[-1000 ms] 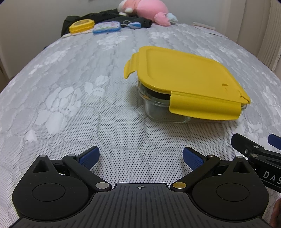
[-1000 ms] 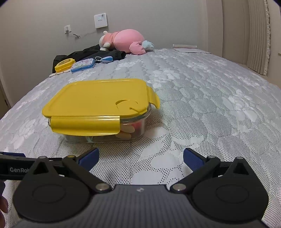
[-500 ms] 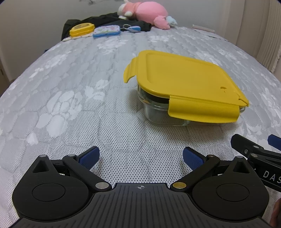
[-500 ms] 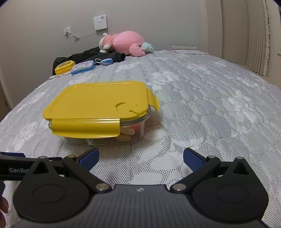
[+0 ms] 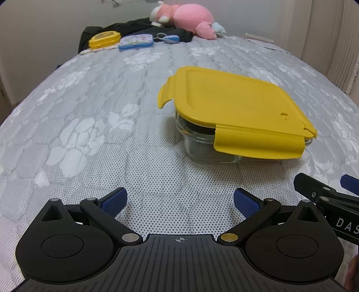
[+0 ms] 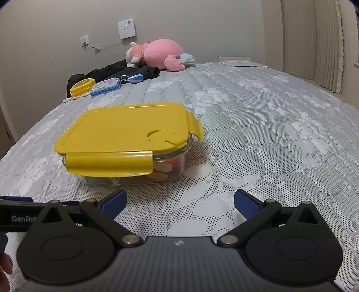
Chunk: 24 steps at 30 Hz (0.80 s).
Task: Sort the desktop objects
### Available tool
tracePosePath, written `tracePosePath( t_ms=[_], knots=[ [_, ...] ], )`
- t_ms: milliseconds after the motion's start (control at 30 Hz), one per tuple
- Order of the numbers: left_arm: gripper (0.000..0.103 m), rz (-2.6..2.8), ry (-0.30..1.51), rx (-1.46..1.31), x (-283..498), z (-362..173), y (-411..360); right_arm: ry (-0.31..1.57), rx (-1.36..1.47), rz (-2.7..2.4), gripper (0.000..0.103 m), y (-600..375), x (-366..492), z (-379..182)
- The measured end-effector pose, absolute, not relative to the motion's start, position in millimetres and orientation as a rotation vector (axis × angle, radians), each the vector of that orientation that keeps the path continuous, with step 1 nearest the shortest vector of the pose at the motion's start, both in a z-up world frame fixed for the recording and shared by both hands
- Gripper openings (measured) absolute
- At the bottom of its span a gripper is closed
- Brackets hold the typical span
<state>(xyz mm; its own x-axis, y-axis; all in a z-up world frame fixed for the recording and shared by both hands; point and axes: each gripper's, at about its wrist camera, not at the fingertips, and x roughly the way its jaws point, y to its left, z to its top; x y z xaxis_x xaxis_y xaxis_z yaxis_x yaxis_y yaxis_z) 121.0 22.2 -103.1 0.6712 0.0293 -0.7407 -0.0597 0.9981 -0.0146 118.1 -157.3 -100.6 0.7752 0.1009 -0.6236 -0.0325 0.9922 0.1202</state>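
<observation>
A glass container with a yellow lid (image 5: 233, 107) (image 6: 125, 132) rests on the grey quilted bed, its side flaps sticking out unlatched; small pale and red items show through the glass wall (image 6: 166, 168). My left gripper (image 5: 179, 202) is open and empty, short of the container and to its left. My right gripper (image 6: 179, 202) is open and empty too, just in front of the container and to its right. Part of the right gripper (image 5: 325, 195) shows at the right edge of the left wrist view.
At the far end of the bed lie a small yellow box (image 5: 104, 39) (image 6: 82, 86), a blue patterned case (image 5: 135, 41) (image 6: 105, 86), a blue keyring item (image 6: 133, 78), dark clothing (image 5: 134, 27) and a pink plush toy (image 5: 186, 15) (image 6: 157, 54). Curtains (image 6: 329, 45) hang on the right.
Both cameras have tilted up and drawn back slightly, so the container sits a little lower in view. The container has not moved and both grippers stay open.
</observation>
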Motion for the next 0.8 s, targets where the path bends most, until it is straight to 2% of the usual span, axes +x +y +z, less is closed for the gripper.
tracePosePath(
  t_ms=[800],
  knots=[
    [0.103, 0.047, 0.823, -0.075, 120.3, -95.6, 26.7, 0.698, 0.139, 0.071, 0.103, -158.0, 121.1, -94.3]
  ],
)
